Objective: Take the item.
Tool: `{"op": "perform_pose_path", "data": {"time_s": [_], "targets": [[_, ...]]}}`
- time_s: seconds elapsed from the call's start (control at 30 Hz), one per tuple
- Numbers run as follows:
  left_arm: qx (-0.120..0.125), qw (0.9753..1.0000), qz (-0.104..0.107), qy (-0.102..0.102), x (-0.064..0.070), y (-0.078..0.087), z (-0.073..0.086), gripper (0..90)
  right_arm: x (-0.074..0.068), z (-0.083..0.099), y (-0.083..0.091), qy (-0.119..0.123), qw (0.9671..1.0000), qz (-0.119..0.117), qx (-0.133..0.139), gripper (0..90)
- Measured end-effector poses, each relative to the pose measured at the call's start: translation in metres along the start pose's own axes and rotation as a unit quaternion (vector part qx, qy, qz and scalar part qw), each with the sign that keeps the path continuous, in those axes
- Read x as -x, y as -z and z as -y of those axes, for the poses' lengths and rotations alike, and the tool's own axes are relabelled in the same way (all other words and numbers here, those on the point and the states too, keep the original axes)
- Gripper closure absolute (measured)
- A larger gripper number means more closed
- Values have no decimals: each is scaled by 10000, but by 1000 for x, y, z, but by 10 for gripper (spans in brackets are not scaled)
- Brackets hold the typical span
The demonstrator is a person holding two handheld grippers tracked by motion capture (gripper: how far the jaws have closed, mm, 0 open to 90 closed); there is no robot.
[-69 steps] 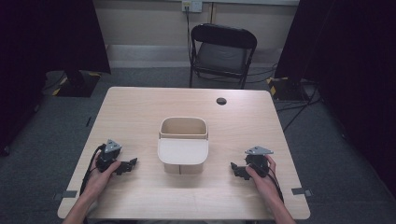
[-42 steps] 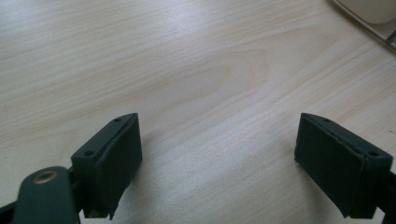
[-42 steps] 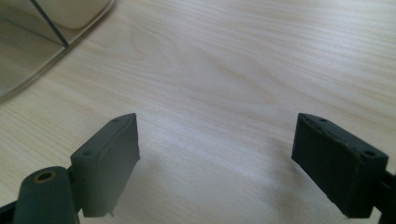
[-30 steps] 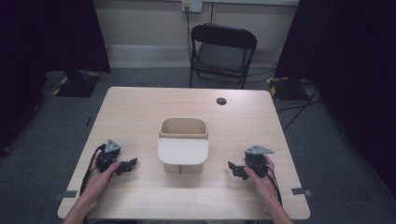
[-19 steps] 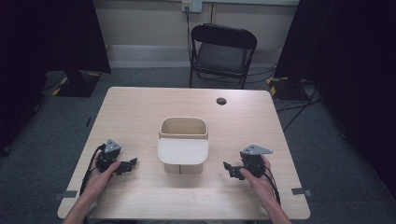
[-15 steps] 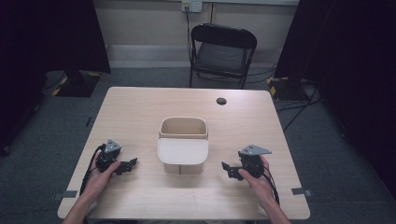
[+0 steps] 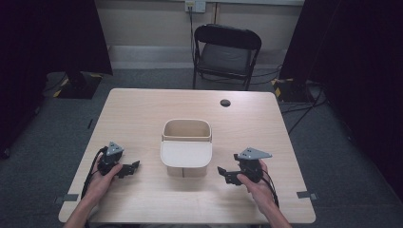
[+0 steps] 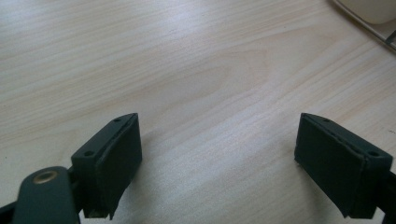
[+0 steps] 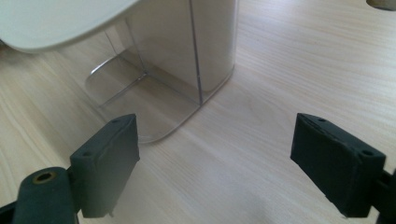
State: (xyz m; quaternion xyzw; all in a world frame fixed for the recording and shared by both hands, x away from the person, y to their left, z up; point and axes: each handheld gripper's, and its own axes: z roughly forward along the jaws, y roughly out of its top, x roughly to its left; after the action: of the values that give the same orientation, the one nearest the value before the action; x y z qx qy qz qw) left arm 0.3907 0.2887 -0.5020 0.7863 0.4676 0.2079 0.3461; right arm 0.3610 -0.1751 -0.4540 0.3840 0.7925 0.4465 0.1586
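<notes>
A clear plastic container (image 7: 186,135) with a white lid (image 7: 186,154) hanging open at its front stands in the middle of the wooden table (image 7: 142,109). My left gripper (image 7: 134,166) rests on the table left of it, open, with bare wood between its jaws (image 8: 219,163). My right gripper (image 7: 221,174) sits low to the right of the container, open and empty. In the right gripper view (image 9: 215,163) the container's clear wall (image 9: 187,51) and white lid (image 9: 56,21) stand close ahead, left of centre.
A small dark round cable hole (image 7: 225,102) lies on the table's far side. A black folding chair (image 7: 227,52) stands behind the table. Dark curtains flank both sides. Cables trail on the floor at the right.
My right gripper has slid left along the table, closer to the container. The left gripper and the container have stayed put.
</notes>
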Motion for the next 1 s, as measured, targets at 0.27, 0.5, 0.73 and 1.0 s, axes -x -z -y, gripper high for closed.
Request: {"op": "perform_pose_path", "data": {"time_s": [0.27,0.5,0.73,1.0], "targets": [[-1,10000,0,-1,0,0,0,144,-8,-6,0,76,9998,-164,116,144],[-1,10000,0,0,0,0,0,144,-19,-9,-1,203,9992,-315,156,142],[-7,10000,-2,-9,0,0,0,144,-25,-13,-2,196,9988,-430,160,143],[0,10000,-1,0,0,0,0,144,-32,-18,-11,205,9982,-546,140,143]]}}
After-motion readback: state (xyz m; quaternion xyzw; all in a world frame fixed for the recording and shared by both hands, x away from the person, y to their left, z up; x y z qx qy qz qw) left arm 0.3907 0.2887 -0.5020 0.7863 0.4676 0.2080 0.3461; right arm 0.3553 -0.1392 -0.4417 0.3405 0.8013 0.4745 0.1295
